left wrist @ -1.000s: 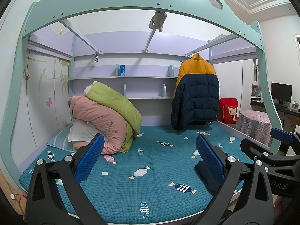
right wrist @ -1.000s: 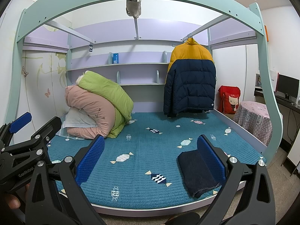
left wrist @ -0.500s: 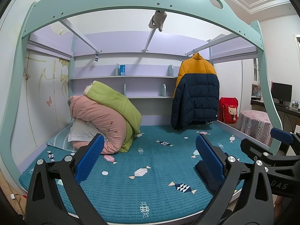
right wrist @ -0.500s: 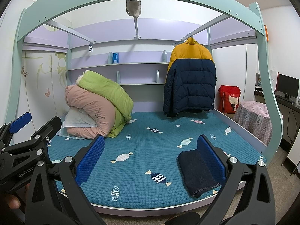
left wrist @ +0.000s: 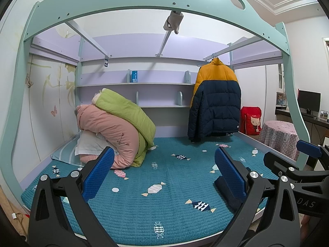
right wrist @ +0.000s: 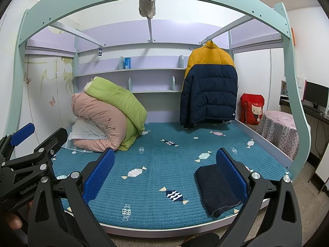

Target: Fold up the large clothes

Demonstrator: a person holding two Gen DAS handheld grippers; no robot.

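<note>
Ahead of the left gripper (left wrist: 164, 173), its fingers spread wide and empty, a jacket (left wrist: 214, 105) hangs over the bed (left wrist: 144, 210). Likewise the right gripper (right wrist: 165, 171) gapes empty; folded dark cloth (right wrist: 213, 187) lies on the bed's near right corner.

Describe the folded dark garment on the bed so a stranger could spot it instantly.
Start at the teal quilted bed cover with candy prints. At its front right corner lies a folded dark navy denim-like garment, flat and rectangular. Unlike the hanging yellow-and-navy puffer jacket, it is small and plain.
</note>
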